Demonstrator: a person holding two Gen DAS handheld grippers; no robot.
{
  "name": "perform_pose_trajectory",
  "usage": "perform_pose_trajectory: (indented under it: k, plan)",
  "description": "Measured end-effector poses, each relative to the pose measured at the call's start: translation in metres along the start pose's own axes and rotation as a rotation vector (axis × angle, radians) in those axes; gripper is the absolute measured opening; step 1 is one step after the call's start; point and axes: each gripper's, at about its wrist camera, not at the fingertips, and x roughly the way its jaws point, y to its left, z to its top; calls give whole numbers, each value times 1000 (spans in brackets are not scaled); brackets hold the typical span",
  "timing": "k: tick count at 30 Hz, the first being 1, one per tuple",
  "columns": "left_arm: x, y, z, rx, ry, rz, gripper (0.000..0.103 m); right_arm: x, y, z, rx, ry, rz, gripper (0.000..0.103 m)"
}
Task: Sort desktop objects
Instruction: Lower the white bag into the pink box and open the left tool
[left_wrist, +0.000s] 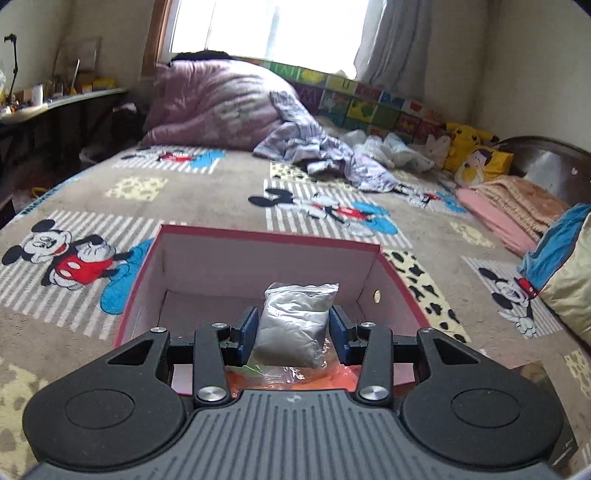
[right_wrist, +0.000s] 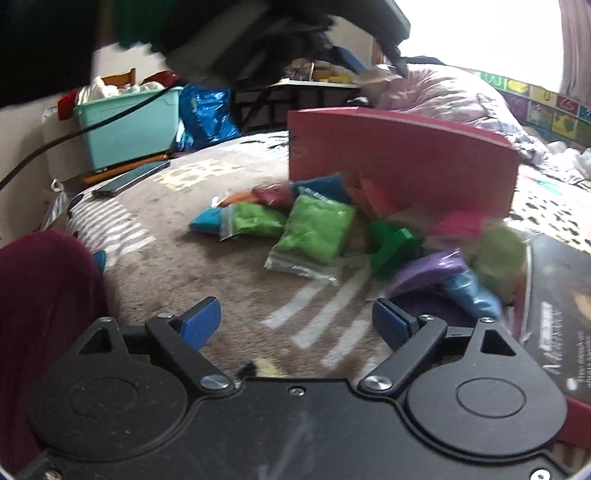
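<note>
In the left wrist view my left gripper (left_wrist: 293, 326) is shut on a clear bag of grey-white clay (left_wrist: 295, 321) and holds it over the open red box (left_wrist: 266, 236). An orange bag (left_wrist: 280, 380) lies in the box below. In the right wrist view my right gripper (right_wrist: 295, 325) is open and empty above the blanket. A heap of small clay bags lies ahead of it beside the red box (right_wrist: 402, 162): light green (right_wrist: 317, 229), blue (right_wrist: 469, 291), purple (right_wrist: 432, 269), with a green plastic piece (right_wrist: 391, 247). The left gripper (right_wrist: 343, 55) shows blurred at the top.
Everything lies on a bed with a Mickey Mouse blanket (left_wrist: 207, 199). A phone (right_wrist: 129, 179) and a teal bin (right_wrist: 129, 125) are at the left in the right wrist view; a dark box lid (right_wrist: 557, 317) is at the right. Bedding, pillows and toys pile up at the far end.
</note>
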Motion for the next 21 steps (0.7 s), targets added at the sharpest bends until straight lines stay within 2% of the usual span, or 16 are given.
perform_pose_trajectory:
  k: [7,14,21]
  plan:
    - [52,3,12,34,149,42,40,12,-1,-3,30,40,-1,92]
    - [94,-8,16,164,288,132,40,18,-10,-3,106,55,42,100]
    - [121,-13,12,224,371,171,40,22,-12,-4,90,72,72,102]
